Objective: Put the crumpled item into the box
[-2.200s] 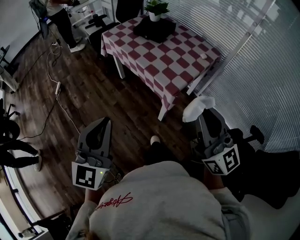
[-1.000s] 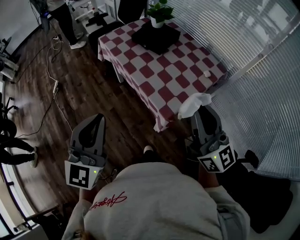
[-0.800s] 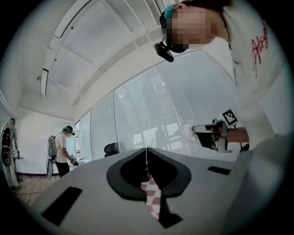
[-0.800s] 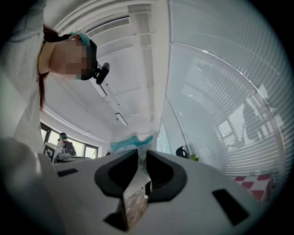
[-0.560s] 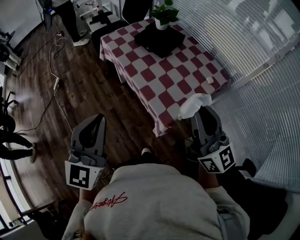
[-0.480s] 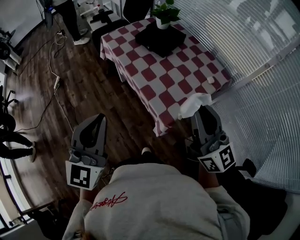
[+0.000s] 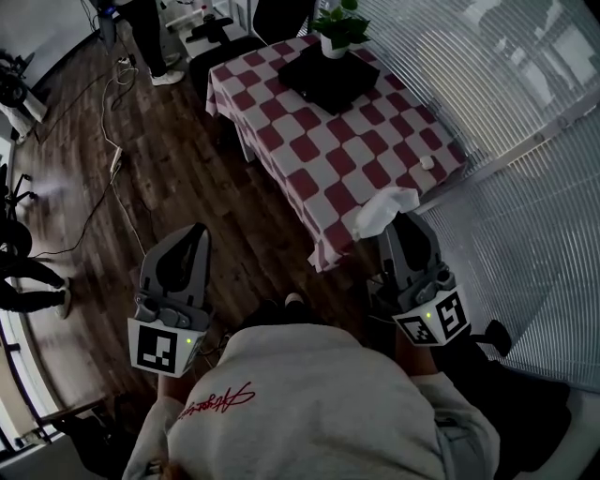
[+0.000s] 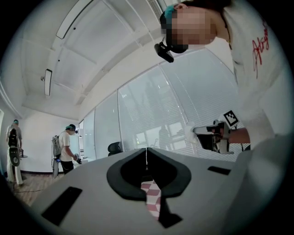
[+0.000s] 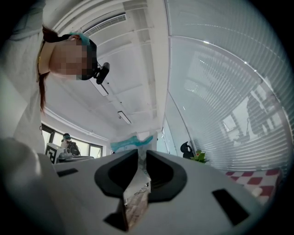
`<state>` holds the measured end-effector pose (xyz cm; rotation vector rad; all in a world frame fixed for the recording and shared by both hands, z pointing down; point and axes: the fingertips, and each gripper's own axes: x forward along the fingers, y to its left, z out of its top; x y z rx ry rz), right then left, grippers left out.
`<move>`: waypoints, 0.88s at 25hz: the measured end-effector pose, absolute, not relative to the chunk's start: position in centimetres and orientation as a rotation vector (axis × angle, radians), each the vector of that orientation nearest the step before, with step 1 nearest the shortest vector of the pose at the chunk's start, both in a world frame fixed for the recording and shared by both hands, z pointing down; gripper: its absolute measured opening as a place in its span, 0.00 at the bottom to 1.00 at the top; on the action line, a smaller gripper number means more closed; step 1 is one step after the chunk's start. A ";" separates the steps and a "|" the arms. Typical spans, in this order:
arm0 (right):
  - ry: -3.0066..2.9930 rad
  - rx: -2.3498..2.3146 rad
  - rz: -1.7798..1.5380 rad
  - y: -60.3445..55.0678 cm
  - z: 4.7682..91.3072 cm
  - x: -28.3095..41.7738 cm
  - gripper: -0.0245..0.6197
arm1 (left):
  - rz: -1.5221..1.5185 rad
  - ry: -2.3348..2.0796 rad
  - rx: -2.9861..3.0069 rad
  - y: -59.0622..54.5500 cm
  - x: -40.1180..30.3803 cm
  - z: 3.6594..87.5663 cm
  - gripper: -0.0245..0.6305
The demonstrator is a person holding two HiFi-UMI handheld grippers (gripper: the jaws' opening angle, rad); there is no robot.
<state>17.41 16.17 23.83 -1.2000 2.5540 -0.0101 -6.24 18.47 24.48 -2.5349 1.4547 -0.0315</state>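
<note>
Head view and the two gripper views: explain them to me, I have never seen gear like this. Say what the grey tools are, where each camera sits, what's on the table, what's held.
No robot here: a person holds two hand tools with pinching jaws. The head view looks down from the person's head at both. The left gripper is shut and empty; its own camera shows the jaws meeting. The right gripper pinches a crumpled white item, seen between the jaws in its own view. The checked table carries a dark box, a potted plant and a small white thing.
</note>
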 end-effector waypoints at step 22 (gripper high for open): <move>2.581 -1.151 -0.031 14.7 24.3 17.1 0.14 | -0.031 1.478 -2.512 18.3 -5.6 24.9 0.06</move>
